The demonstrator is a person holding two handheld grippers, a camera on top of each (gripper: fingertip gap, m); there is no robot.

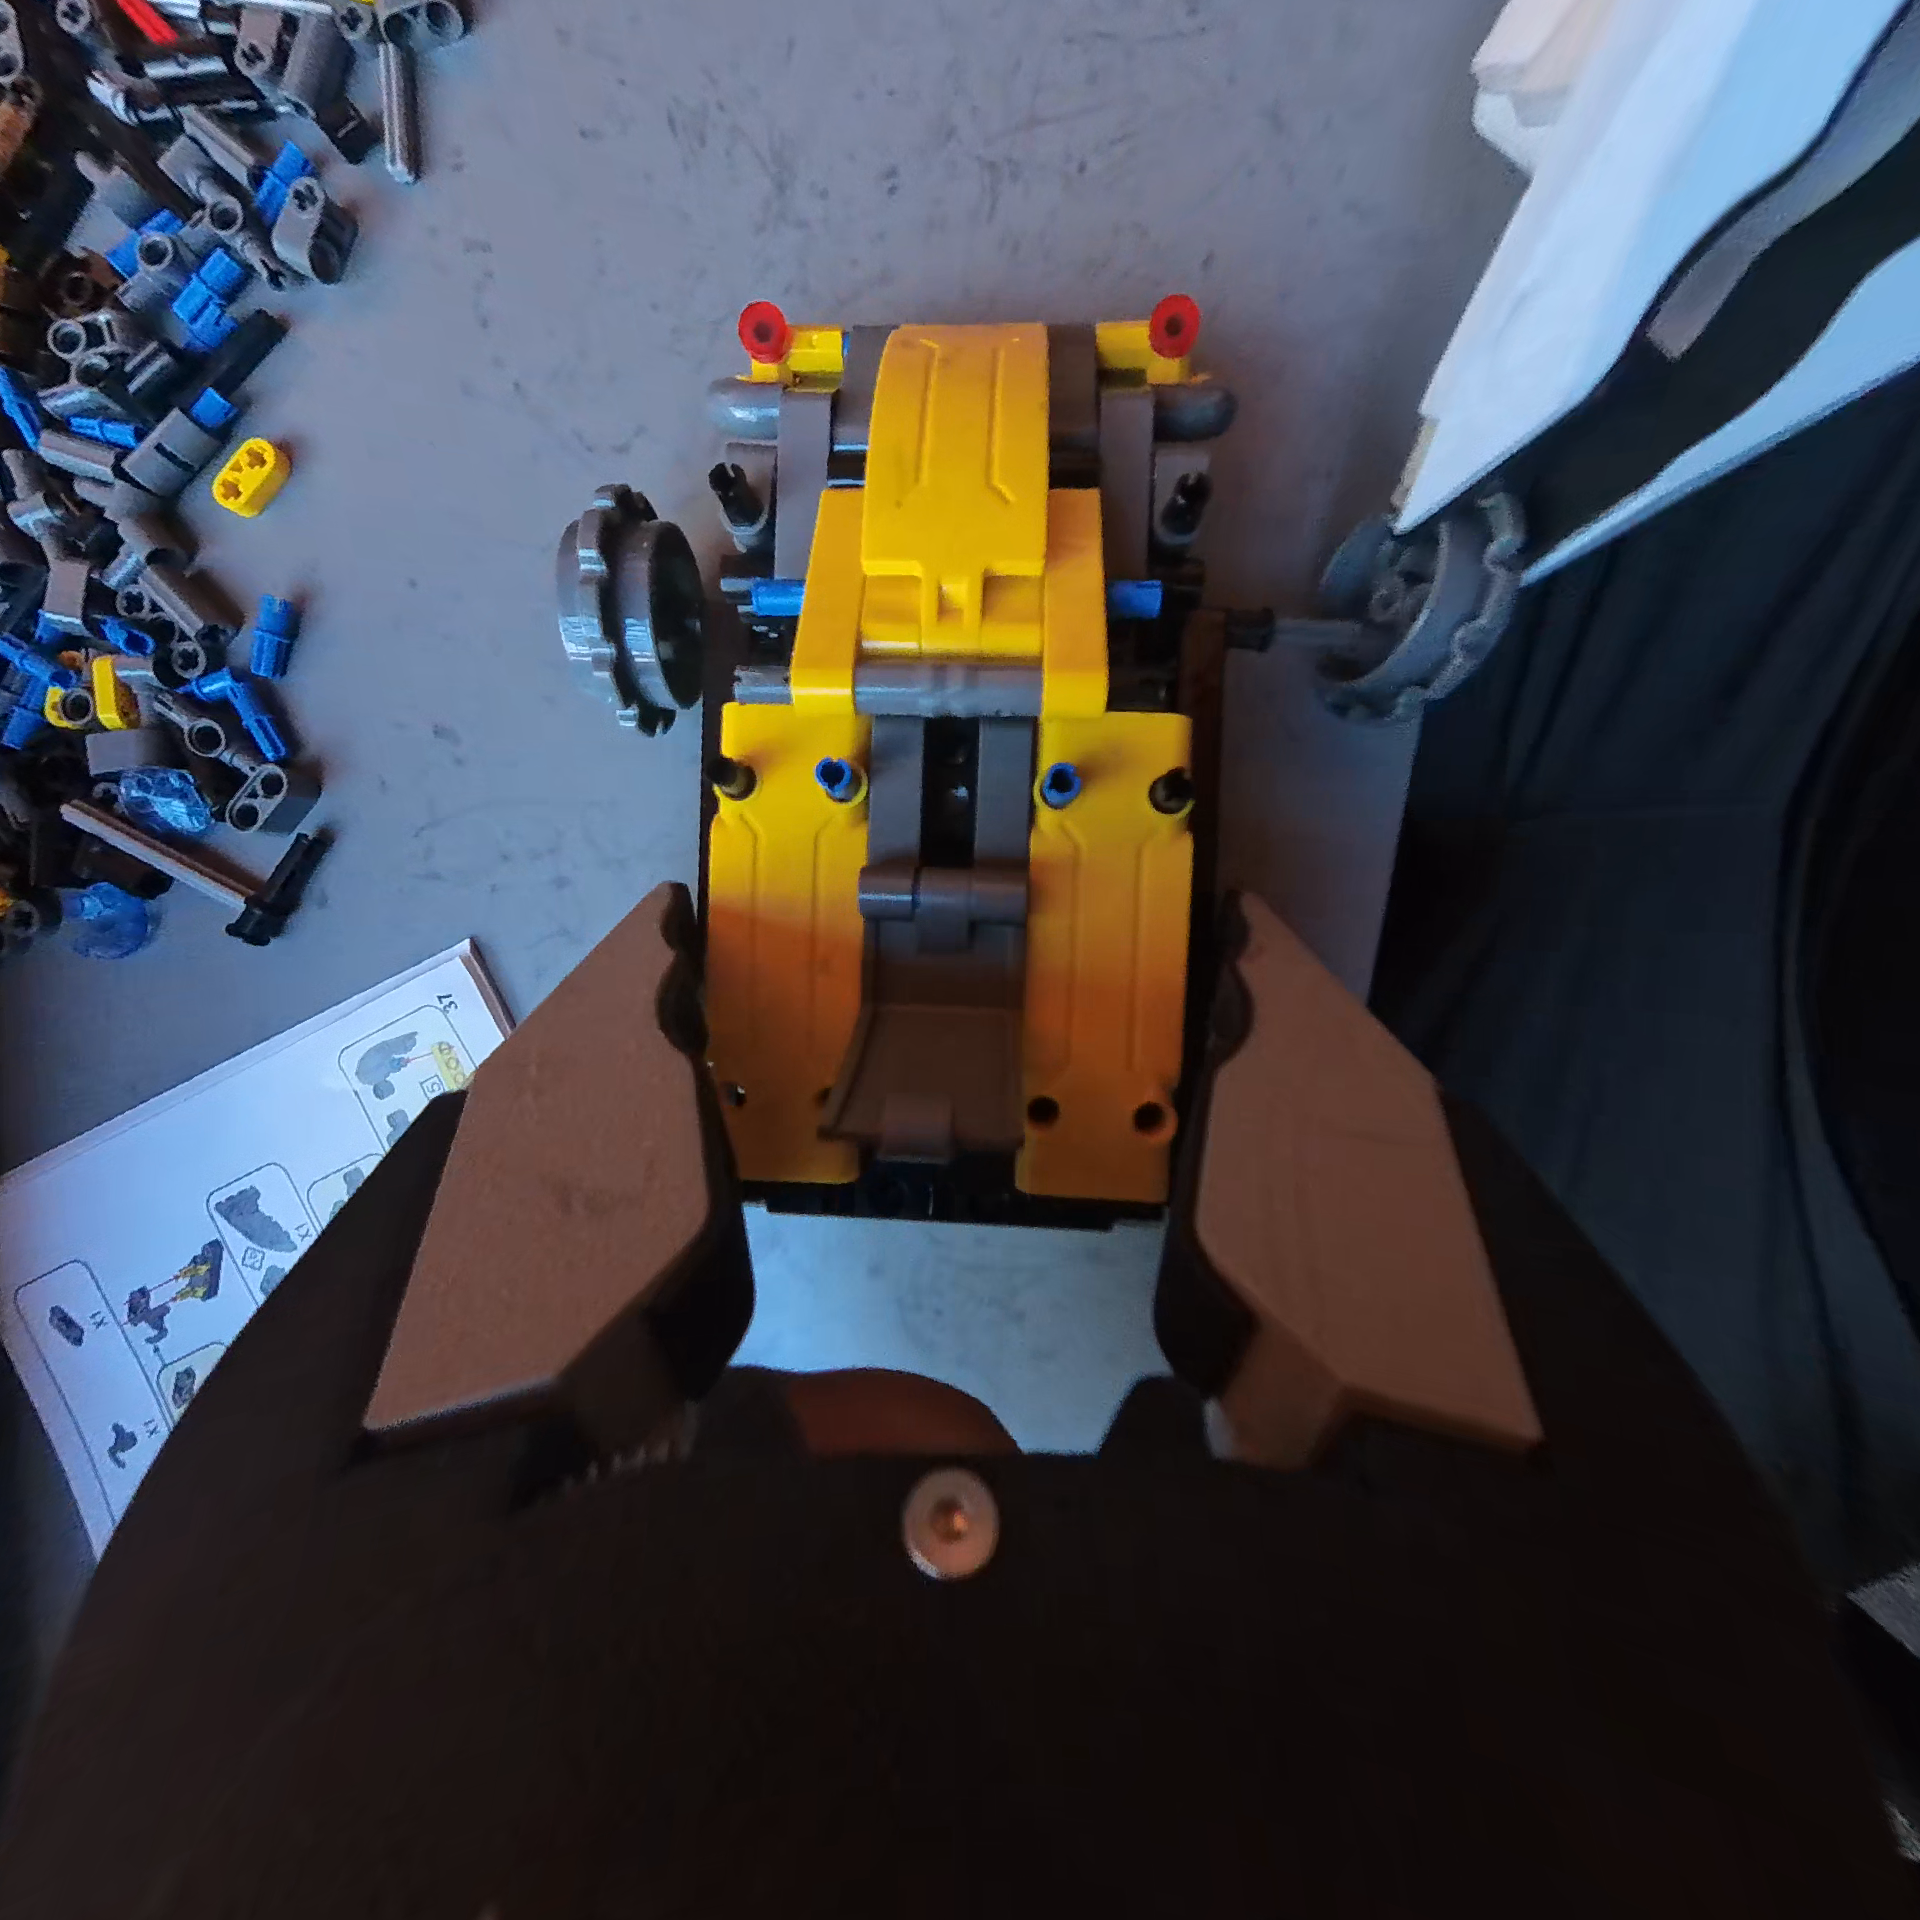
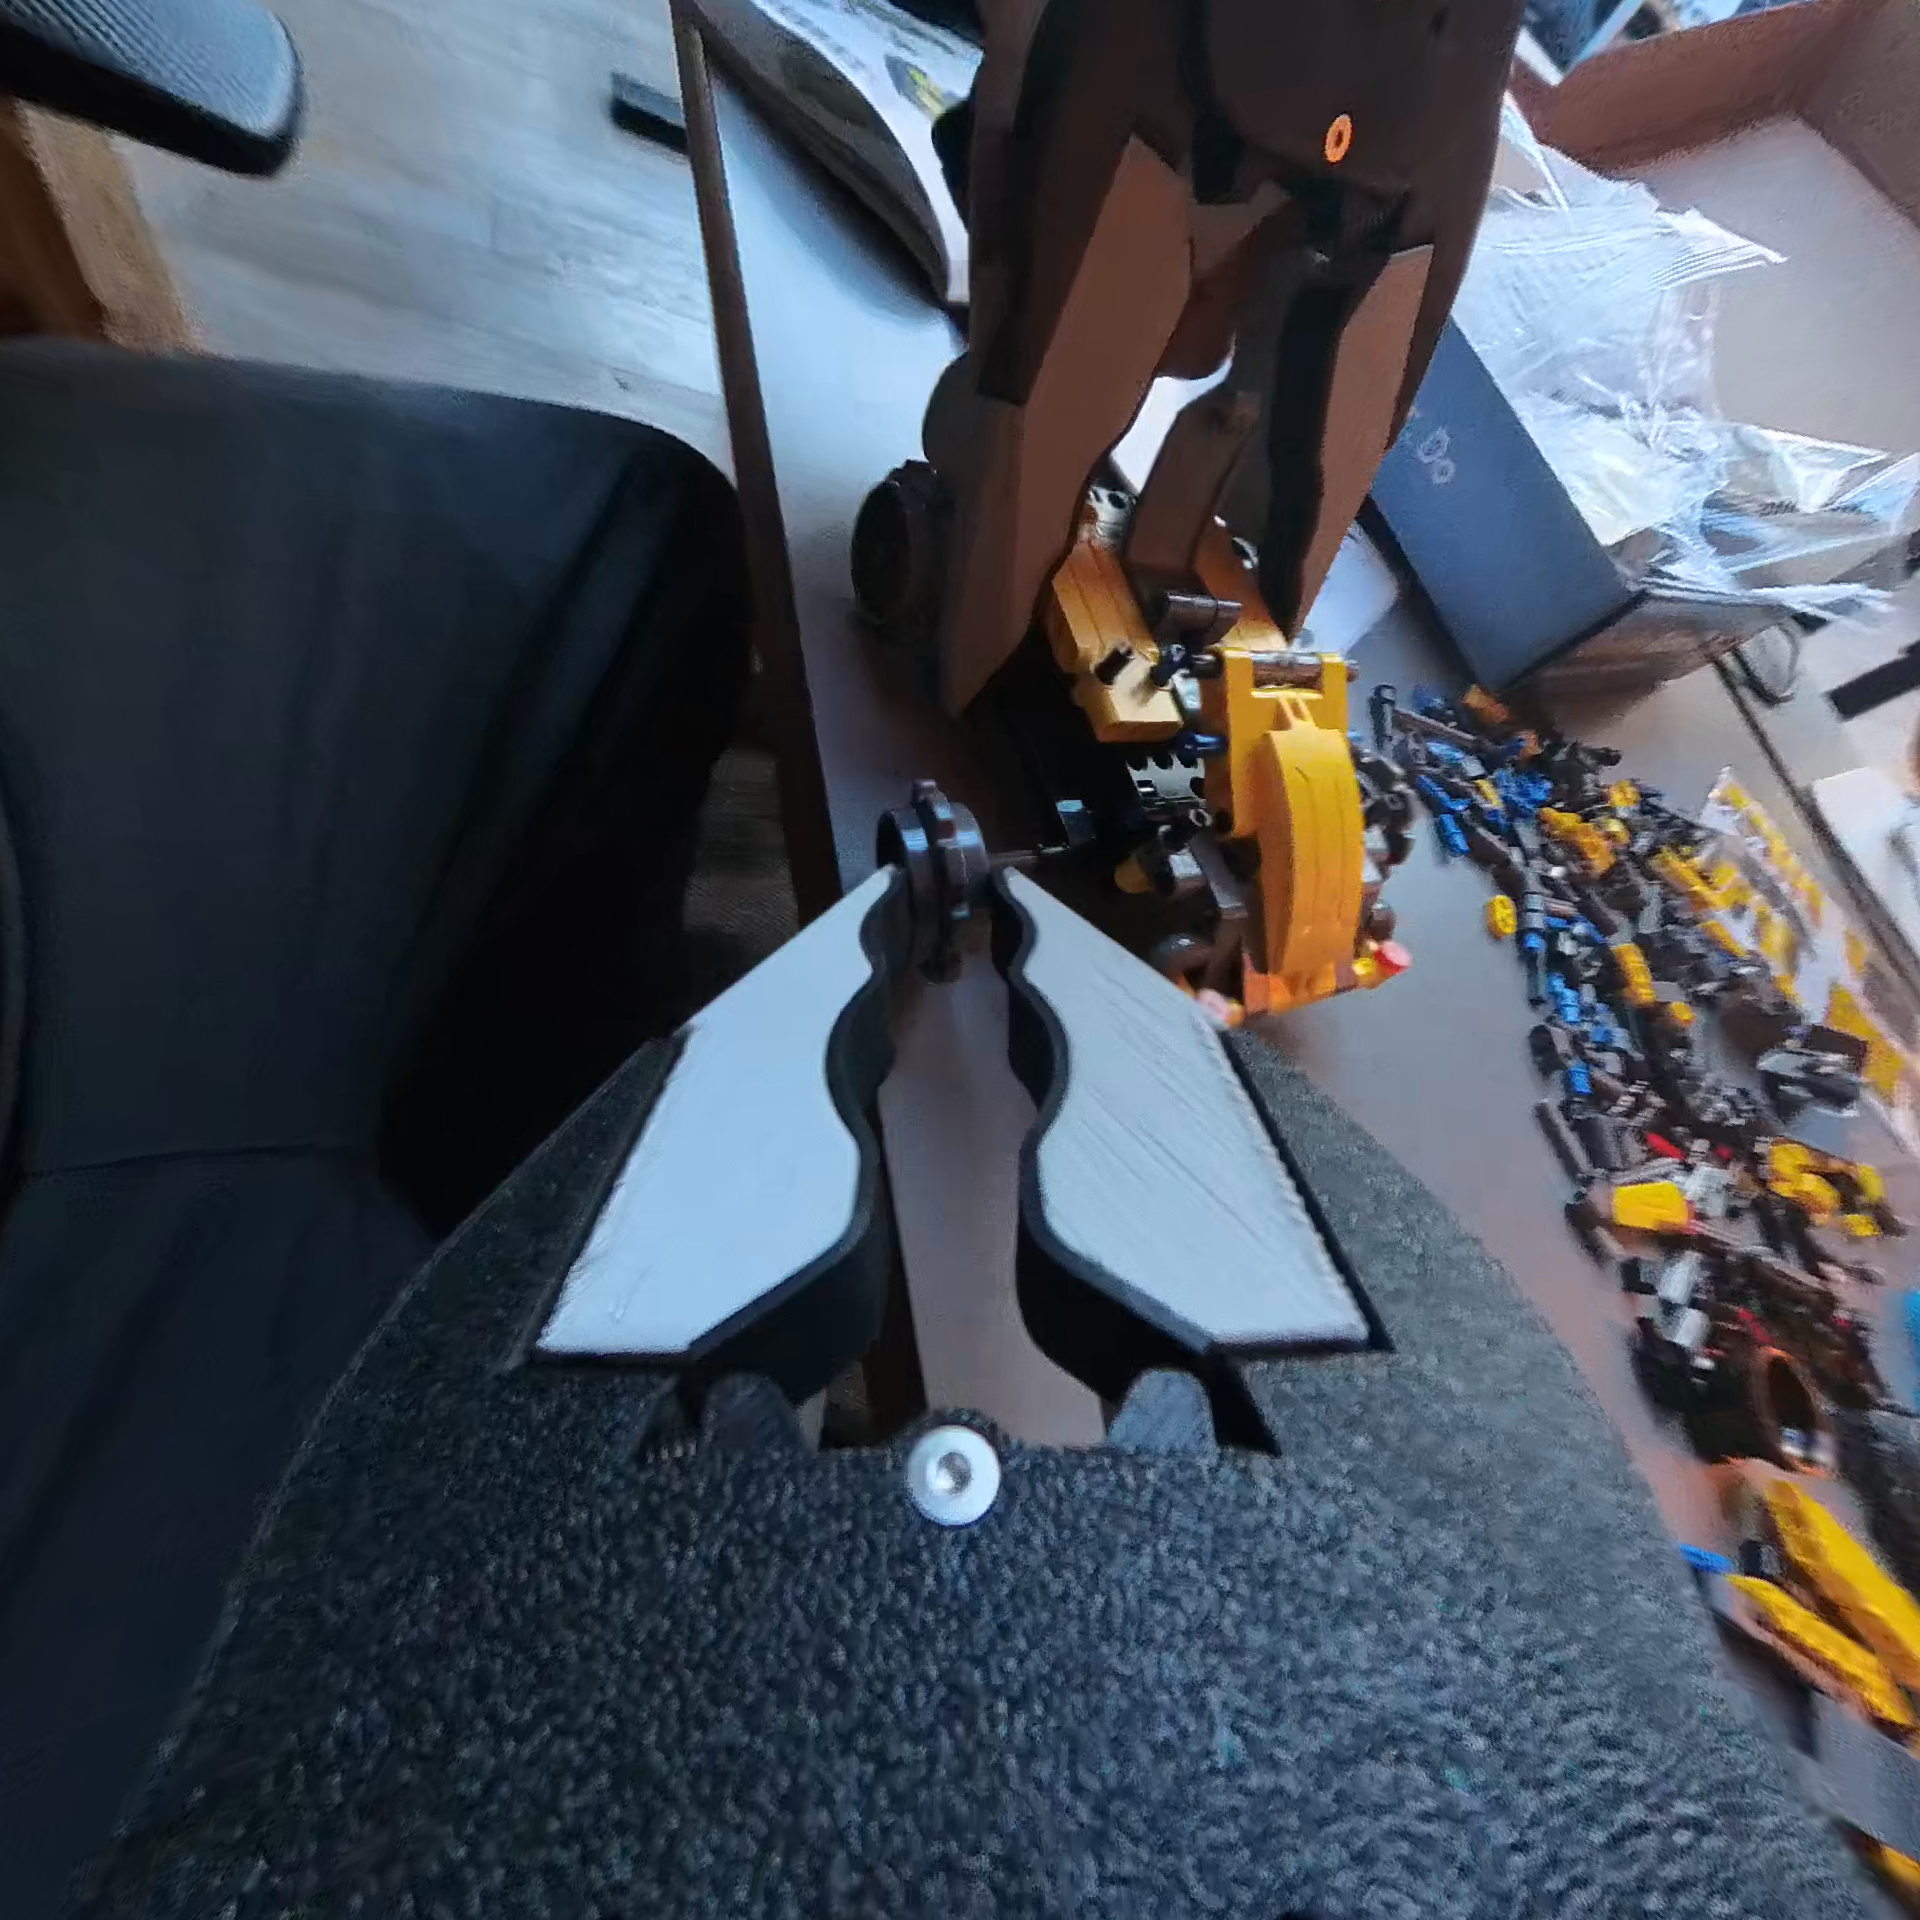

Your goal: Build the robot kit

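on the grey table [image 1: 935,156], your left gripper [image 1: 951,997] clamped the yellow brick vehicle [image 1: 951,623] by its rear sides, fingers pressed against both flanks. at the table's edge, your right gripper [image 2: 943,914] pinched the grey sprocket wheel [image 2: 935,862] on the thin axle sticking out of the vehicle's side. a matching sprocket wheel [image 1: 623,608] sat on the opposite side. loose bricks [image 1: 135,468], grey, blue and black, lay piled to the left, with a lone yellow connector [image 1: 250,477] just beside them. an instruction booklet [image 1: 208,1226] lay open near your left gripper, partly under it. beyond the table edge stood a dark chair [image 2: 312,727].
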